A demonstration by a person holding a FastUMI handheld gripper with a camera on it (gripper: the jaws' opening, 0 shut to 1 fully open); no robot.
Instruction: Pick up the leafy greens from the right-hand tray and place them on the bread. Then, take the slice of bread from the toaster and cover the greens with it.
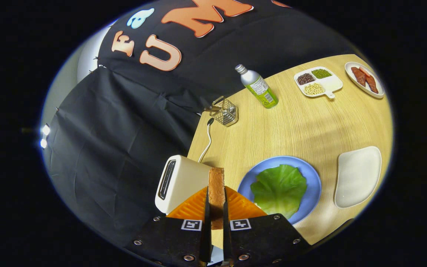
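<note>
We hold the bread slice (216, 193) edge-on, clamped between both fingers of the gripper (216, 222). The leafy greens (279, 188) (on the blue plate (311, 174)) lie just right of it; the toaster (178, 183) lies just left.

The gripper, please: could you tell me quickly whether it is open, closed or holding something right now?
Gripper: closed on the slice of bread, held upright on edge between both fingers, beside the toaster.
</note>
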